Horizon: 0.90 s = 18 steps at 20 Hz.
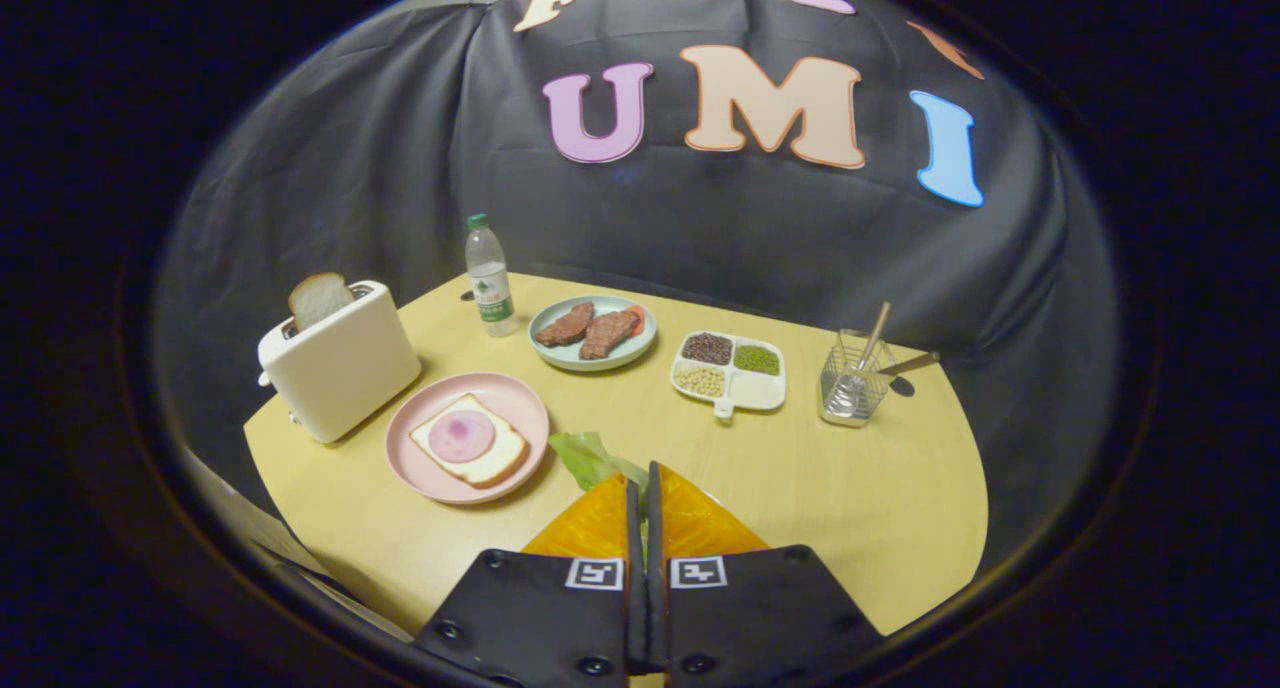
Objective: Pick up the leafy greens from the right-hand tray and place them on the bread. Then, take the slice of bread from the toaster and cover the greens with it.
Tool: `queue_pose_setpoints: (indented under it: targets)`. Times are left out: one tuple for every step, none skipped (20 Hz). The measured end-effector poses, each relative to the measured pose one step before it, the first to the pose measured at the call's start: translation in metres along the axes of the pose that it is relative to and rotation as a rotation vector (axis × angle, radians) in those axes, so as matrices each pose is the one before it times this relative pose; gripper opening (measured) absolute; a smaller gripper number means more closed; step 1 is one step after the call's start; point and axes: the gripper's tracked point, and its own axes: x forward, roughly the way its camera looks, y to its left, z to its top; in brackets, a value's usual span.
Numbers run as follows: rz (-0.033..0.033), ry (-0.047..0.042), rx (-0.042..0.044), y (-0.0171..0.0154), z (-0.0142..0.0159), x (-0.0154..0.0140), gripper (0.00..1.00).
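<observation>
Green leafy greens point(590, 458), pinched in closed jaws, point toward the pink plate point(520, 393).

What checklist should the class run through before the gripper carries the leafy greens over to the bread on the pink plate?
1. Greens held: the gripper has its fingers closed together on the leafy greens, which stick out to one side. Ok.
2. Grip security: how much leaf sits between the fingers is hidden. Cannot tell.
3. Target ready: the bread slice lies flat on the pink plate with a round pink slice on top. Ok.
4. Path: bare table between the fingers and the plate. Ok.
5. Second slice: the toaster bread stands up out of the toaster. Ok.
</observation>
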Motion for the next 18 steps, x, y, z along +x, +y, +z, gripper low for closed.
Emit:
queue_pose_setpoints:
  targets:
    - [-0.00143,-0.00571,-0.00202,0.00932,0.00696,-0.00142,0.03]
    - [0.00377,-0.01006,-0.00019,0.00999,0.00700,-0.00031,0.03]
    - [0.00009,-0.00788,-0.00093,0.00916,0.00737,0.00067,0.03]
    - [0.00564,-0.00409,0.00222,0.01086,0.00588,0.00110,0.03]
    - [0.01134,-0.00474,0.00766,0.01091,0.00735,0.00137,0.03]
    - [0.00903,-0.00525,0.01088,0.01177,0.00639,0.00169,0.03]
    - [0.00820,-0.00500,0.00542,0.01180,0.00706,0.00218,0.03]
    - [0.00903,-0.00916,0.00186,0.01202,0.00707,0.00246,0.03]
    - [0.00892,-0.01020,0.00055,0.01214,0.00679,0.00383,0.03]
    - [0.01104,-0.00106,0.00262,0.01369,0.00234,0.00442,0.03]
    - [0.01366,0.00069,0.00621,0.01368,0.00204,0.00418,0.03]
    - [0.01320,0.00399,0.00642,0.01426,0.00171,0.00526,0.03]
    - [0.01307,0.00033,0.00954,0.01301,0.00195,0.00586,0.03]
    - [0.01573,0.00708,0.01594,0.01410,-0.00144,0.00743,0.03]
    - [0.01787,0.00295,0.02253,0.01397,0.00047,0.00496,0.03]
    - [0.01563,0.00117,0.02258,0.01207,0.00042,0.00650,0.03]
    - [0.01380,0.00335,0.02371,0.00983,-0.00097,0.00580,0.03]
    - [0.00860,0.00344,0.02976,0.00756,-0.00236,0.00664,0.03]
